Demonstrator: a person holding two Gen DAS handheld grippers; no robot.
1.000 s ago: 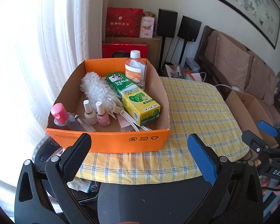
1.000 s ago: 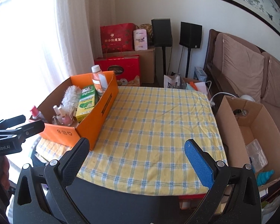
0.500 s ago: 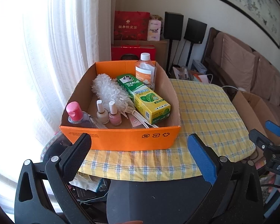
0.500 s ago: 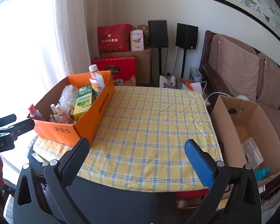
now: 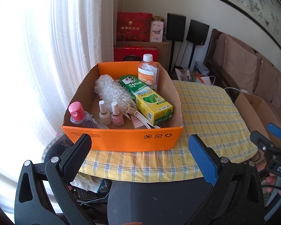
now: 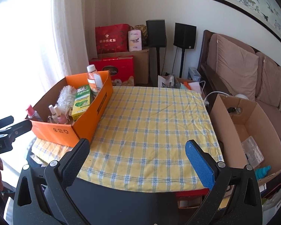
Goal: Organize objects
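Both cameras have drawn back and risen a little, so the orange box (image 5: pixel 121 140) sits further right in the left wrist view and smaller in the right wrist view; nothing inside it has shifted. It is corrugated cardboard, plain brown inside, with three small printed recycling marks on its near wall, and it stands at the table's (image 6: pixel 149 131) left edge on a yellow-and-blue checked cloth.

Inside lie a fluffy white duster (image 5: pixel 112 91), a green and yellow carton reading "DARLIE" (image 5: pixel 146 97), a clear bottle with a white cap and orange label (image 5: pixel 148 71) upright at the far right corner, two small nail polish bottles (image 5: pixel 110 114) with white caps, and a clear bottle with a pink cap (image 5: pixel 77 114) at the near left corner.

The left gripper (image 5: pixel 140 157) hovers just before the box's near wall, its fingers spread wide and empty, one pad black, one blue. The right gripper (image 6: pixel 136 159) hangs over the table's near edge, fingers likewise apart and holding nothing. A brown cardboard box (image 6: pixel 249 123) stands beside the table's right edge.
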